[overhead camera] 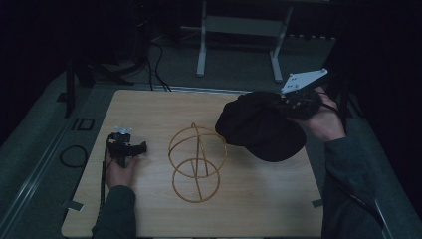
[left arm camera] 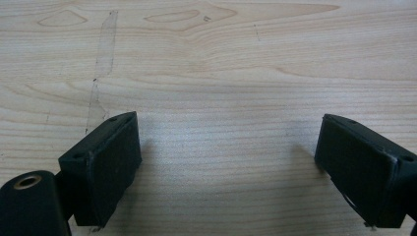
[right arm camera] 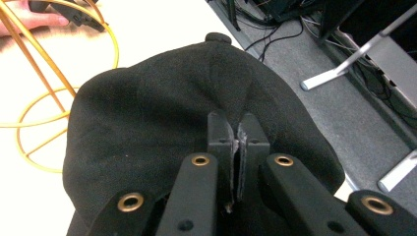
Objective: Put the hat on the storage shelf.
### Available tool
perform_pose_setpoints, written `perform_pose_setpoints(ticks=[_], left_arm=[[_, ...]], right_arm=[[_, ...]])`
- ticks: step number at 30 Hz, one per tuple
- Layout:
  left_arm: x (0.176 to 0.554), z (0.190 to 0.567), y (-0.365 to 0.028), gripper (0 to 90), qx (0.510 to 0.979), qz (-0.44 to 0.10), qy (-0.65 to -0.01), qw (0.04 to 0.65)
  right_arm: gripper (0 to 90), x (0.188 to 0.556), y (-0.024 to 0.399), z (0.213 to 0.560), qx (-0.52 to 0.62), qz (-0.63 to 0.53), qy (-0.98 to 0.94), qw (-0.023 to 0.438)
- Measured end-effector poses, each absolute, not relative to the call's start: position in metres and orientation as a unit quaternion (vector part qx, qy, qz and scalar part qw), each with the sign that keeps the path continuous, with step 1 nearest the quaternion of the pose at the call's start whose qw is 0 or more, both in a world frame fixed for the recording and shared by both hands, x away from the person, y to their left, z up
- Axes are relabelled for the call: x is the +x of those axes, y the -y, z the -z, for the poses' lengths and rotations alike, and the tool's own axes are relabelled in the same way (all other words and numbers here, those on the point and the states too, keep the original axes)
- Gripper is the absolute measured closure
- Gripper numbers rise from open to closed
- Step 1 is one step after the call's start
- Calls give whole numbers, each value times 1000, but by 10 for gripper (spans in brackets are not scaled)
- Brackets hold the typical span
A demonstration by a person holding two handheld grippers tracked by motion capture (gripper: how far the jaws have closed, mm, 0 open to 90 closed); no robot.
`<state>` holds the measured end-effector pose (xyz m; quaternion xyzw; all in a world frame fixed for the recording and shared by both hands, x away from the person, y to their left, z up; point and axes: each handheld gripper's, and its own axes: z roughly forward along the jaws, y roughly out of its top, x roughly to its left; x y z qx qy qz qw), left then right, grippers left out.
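Two grippers over one table [overhead camera: 149, 107]. Right gripper [right arm camera: 238, 132] at 2 o'clock, jaws clenched on a fold of black cap [overhead camera: 259, 127], lifted above the table near its right edge. Cap brim hanging toward 5 o'clock, just beside the stand [overhead camera: 196, 162]. Gold wire stand at centre, upright, rings touching the wood. Left gripper [left arm camera: 226, 162] at 9 o'clock, low over bare wood, jaws released and wide apart, nothing between. Open room along the near edge at 6 o'clock and at the far-left corner.
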<state>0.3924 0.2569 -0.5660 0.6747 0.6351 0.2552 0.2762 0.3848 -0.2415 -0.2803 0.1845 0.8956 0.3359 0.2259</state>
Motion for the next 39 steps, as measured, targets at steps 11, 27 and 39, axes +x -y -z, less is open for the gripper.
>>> perform_pose_setpoints(ticks=[11,27,39], left_arm=[[392,566,-257,99,674,-255,-635,277],[392,566,-257,99,674,-256,-636,278],[392,566,-257,99,674,-256,-636,278]], right_arm=[[873,382,239,268,177,-341,-893,235],[874,377,237,254,165,-356,-888,241],[874,375,230,243,158,-363,-884,248]])
